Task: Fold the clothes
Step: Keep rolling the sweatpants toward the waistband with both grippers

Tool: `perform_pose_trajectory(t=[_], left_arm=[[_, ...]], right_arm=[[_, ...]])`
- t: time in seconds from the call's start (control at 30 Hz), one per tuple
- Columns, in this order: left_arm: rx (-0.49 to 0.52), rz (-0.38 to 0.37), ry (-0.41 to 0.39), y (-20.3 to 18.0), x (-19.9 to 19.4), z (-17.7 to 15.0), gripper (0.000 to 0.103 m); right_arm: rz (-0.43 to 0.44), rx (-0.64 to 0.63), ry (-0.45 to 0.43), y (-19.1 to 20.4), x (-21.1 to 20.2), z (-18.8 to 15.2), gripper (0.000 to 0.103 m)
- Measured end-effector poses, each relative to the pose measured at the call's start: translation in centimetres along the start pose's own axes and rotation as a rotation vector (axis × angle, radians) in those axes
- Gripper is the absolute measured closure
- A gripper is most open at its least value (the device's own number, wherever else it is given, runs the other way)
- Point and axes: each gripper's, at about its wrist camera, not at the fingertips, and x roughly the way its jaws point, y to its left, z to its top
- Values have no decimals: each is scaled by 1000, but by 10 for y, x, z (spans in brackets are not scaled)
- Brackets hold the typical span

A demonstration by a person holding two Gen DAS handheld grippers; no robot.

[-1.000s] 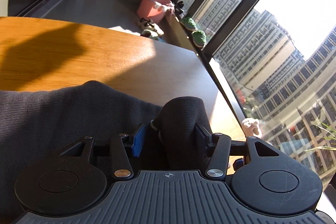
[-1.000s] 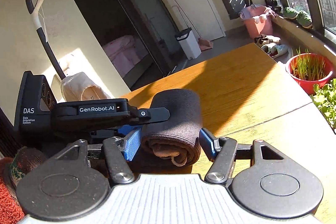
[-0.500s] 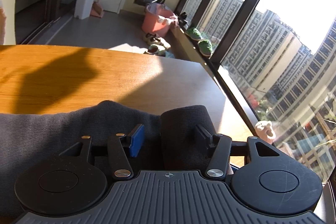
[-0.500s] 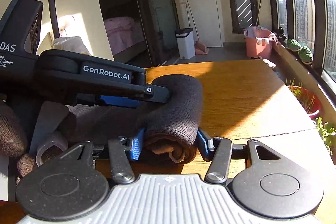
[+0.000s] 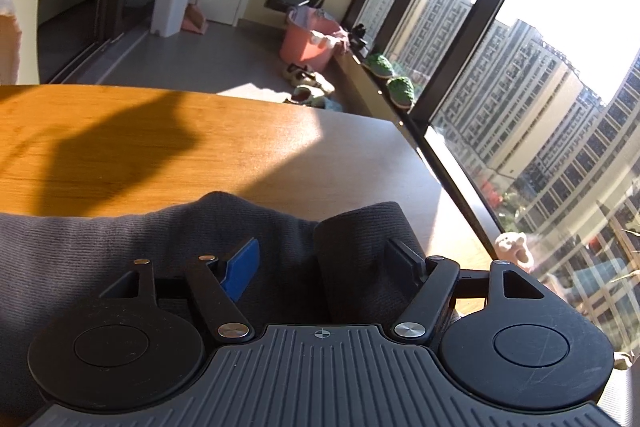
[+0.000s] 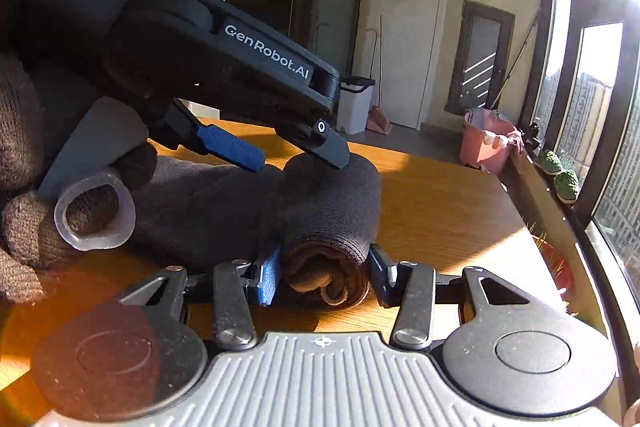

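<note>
One dark knitted garment (image 6: pixel 240 211) lies rolled on one wooden table (image 6: pixel 440 211). Two handheld grippers show: the left gripper (image 6: pixel 300 157) and the right gripper (image 6: pixel 324 275), and one gloved hand (image 6: pixel 24 163) holds the left one. On the floor beyond stand one white pedal bin (image 5: pixel 172 5) and one pink bucket (image 5: pixel 306 41), with one pair of slippers (image 5: pixel 310 87) beside it. Two green scrub pads (image 5: pixel 390 77) sit on the window ledge, and one red plant pot (image 6: pixel 556 267) stands beside the table.
</note>
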Motion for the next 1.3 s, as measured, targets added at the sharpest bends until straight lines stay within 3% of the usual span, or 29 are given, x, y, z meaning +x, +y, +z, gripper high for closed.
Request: perform_pose_trajectory(t=[0.1, 0.17, 0.27, 0.37, 0.47, 0.63, 0.7, 0.8, 0.9, 1.03, 1.13, 1.3], left_arm=[[15, -23, -19, -6, -10, 4, 27], [41, -21, -22, -12, -11, 4, 27], [81, 33, -9, -13, -3, -1, 28], [27, 16, 15, 2, 4, -6, 25], [0, 14, 25, 10, 7, -7, 24], [-32, -1, 34, 16, 9, -9, 21], [-40, -5, 35, 18, 10, -10, 20], [-26, 2, 34, 16, 9, -11, 19], [-35, 4, 36, 14, 8, -10, 18], [-50, -10, 40, 11, 5, -8, 17], [-42, -18, 25, 8, -2, -4, 20], [-3, 23, -16, 3, -9, 2, 21]], right_arm=[[-27, -67, -9, 13, 1, 4, 57], [-16, -47, -8, 12, 2, 5, 57], [36, 56, -6, -1, 2, 6, 50], [113, 225, -10, -20, 0, 6, 40], [178, 374, -20, -38, 1, 5, 36], [168, 465, 12, -45, 16, -2, 36], [155, 470, 14, -46, 23, -6, 45], [150, 437, -2, -45, 19, -7, 59], [148, 410, -11, -48, 13, -7, 64], [90, 297, -34, -40, 4, 0, 65], [6, 117, -41, -15, 4, 4, 65], [-71, -50, -65, 17, 5, 6, 63]])
